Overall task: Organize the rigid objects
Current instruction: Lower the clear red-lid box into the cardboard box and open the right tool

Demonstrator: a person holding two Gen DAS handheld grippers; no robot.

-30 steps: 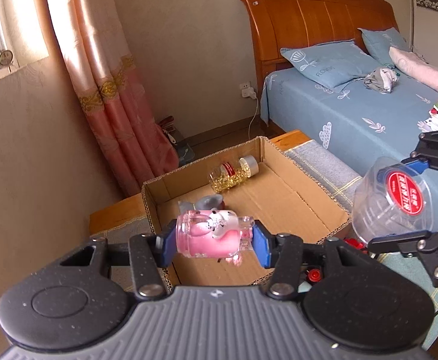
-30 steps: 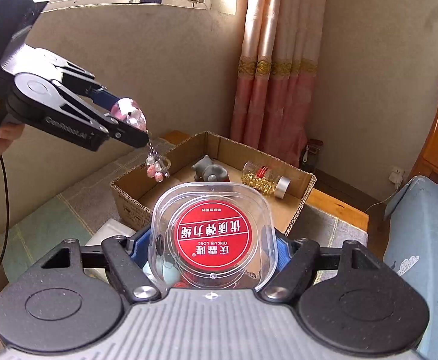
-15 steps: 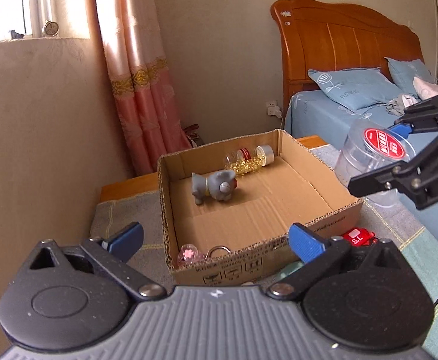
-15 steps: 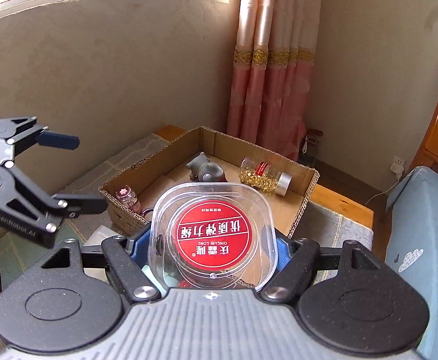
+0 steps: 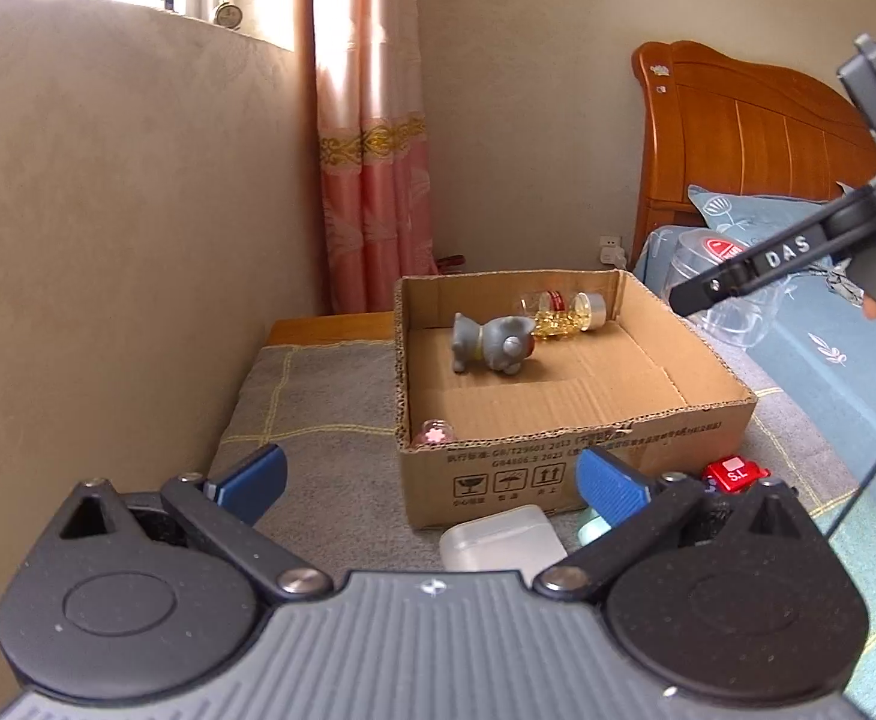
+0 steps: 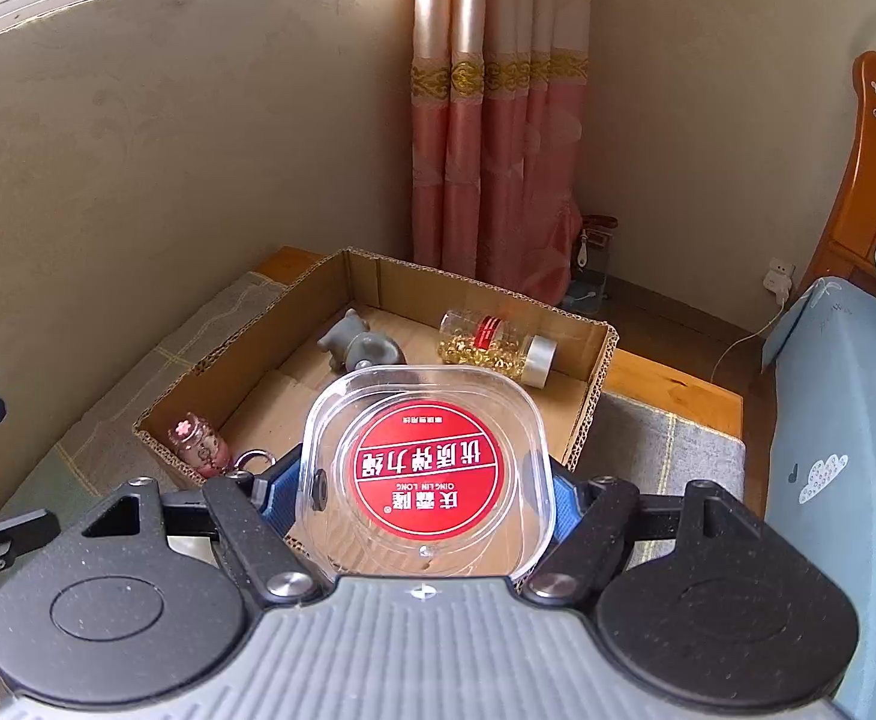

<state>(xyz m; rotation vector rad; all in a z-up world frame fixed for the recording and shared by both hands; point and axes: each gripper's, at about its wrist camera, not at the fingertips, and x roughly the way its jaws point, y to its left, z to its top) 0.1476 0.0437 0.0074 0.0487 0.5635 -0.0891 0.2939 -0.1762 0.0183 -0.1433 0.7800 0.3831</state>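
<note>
An open cardboard box sits on a cloth-covered low table. It holds a grey toy figure, a clear bottle of yellow capsules and a pink keychain bottle in its near left corner. My left gripper is open and empty, held back in front of the box. My right gripper is shut on a clear plastic tub with a red label, above the box's near right side.
A white case, a teal item and a red item lie on the cloth in front of the box. A wall runs along the left, a pink curtain behind, a blue-sheeted bed to the right.
My left gripper opened, dropped the pink keychain bottle into the box's near left corner and drew back. My right gripper with the tub moved forward over the box.
</note>
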